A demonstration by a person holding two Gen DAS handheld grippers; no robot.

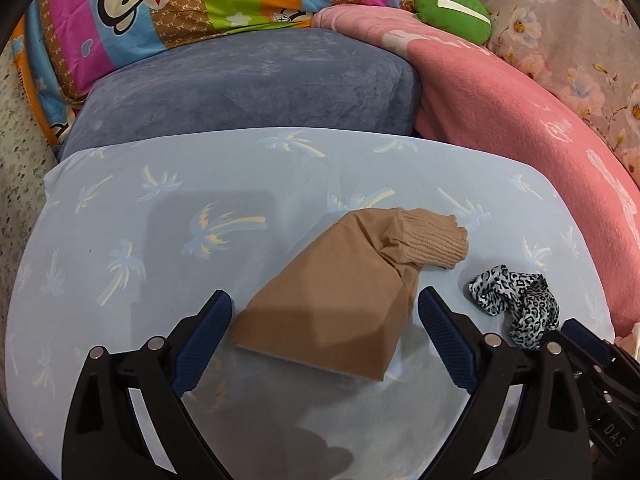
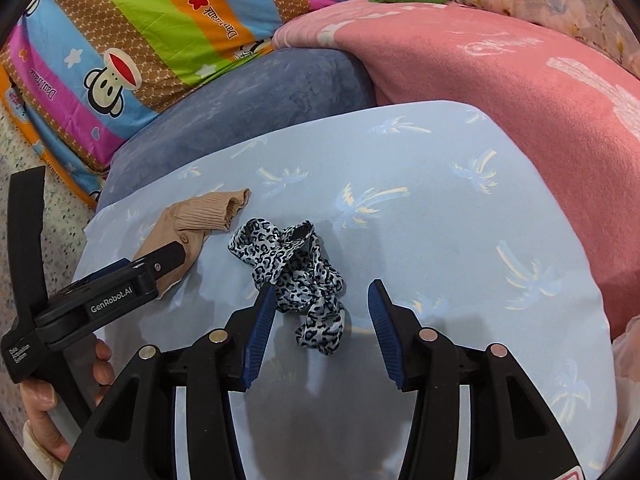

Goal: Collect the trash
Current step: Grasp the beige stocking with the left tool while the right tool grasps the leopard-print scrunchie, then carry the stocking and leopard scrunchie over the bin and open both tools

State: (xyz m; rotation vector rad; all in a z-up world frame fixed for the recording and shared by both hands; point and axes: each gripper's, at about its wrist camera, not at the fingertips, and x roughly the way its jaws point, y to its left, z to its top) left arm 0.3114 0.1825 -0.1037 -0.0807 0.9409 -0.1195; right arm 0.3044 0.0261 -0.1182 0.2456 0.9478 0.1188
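A tan stocking folded over a card (image 1: pixel 332 304) lies on a light blue palm-print pillow (image 1: pixel 160 208). My left gripper (image 1: pixel 324 312) is open, its blue pads on either side of the stocking's near end. A crumpled leopard-print cloth (image 2: pixel 296 276) lies to the stocking's right; it also shows in the left wrist view (image 1: pixel 516 304). My right gripper (image 2: pixel 322 300) is open, with the cloth's near end between its pads. The stocking's cuff (image 2: pixel 200 220) and the left gripper's body (image 2: pixel 100 296) show at left in the right wrist view.
A grey-blue cushion (image 1: pixel 248 88) lies behind the pillow. A pink blanket (image 1: pixel 500 120) is heaped to the right. A striped cartoon-monkey quilt (image 1: pixel 160 4) and a green plush (image 1: pixel 452 8) lie at the back. Speckled floor (image 1: pixel 16 152) is at left.
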